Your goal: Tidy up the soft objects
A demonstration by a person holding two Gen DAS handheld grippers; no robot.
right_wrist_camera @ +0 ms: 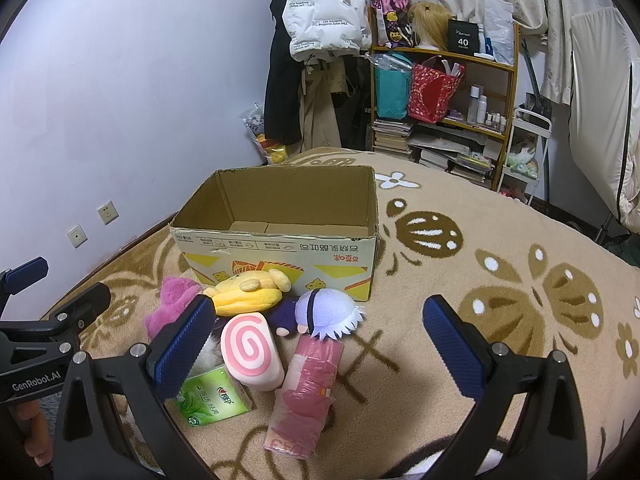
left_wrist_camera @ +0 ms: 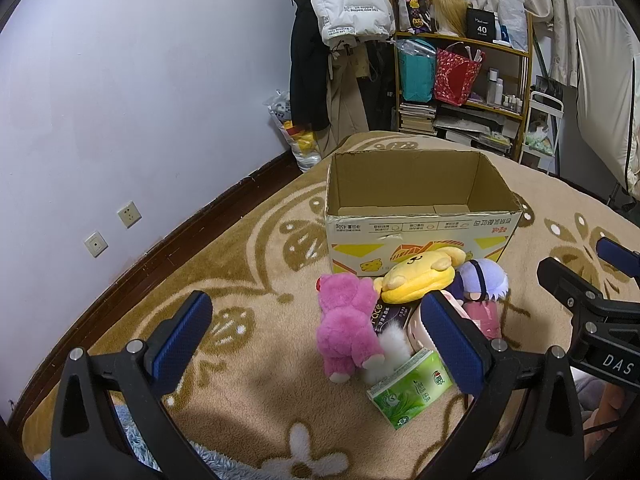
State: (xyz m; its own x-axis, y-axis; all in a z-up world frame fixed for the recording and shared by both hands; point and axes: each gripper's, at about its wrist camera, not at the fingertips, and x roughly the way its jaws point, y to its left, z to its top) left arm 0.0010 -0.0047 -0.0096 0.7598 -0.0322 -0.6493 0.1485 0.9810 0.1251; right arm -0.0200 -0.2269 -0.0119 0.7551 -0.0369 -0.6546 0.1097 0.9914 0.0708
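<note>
An open, empty cardboard box (left_wrist_camera: 420, 236) (right_wrist_camera: 280, 256) stands on the beige patterned blanket. In front of it lies a pile: a pink plush bear (left_wrist_camera: 346, 328) (right_wrist_camera: 172, 300), a yellow plush dog (left_wrist_camera: 420, 276) (right_wrist_camera: 248, 294), a purple-haired doll (left_wrist_camera: 482, 280) (right_wrist_camera: 328, 312), a pink swirl roll cushion (right_wrist_camera: 250, 352), a pink wrapped pack (right_wrist_camera: 306, 388) and a green tissue pack (left_wrist_camera: 412, 390) (right_wrist_camera: 212, 398). My left gripper (left_wrist_camera: 320, 344) is open and empty, above the pile's left side. My right gripper (right_wrist_camera: 320, 348) is open and empty, above the pile's right side.
The blanket (right_wrist_camera: 500, 280) covers a raised surface. A wall with sockets (left_wrist_camera: 128, 214) runs along the left. Hanging coats (left_wrist_camera: 320, 60) and a cluttered shelf (left_wrist_camera: 460, 92) stand behind the box. A white fluffy thing (left_wrist_camera: 390, 350) lies by the bear.
</note>
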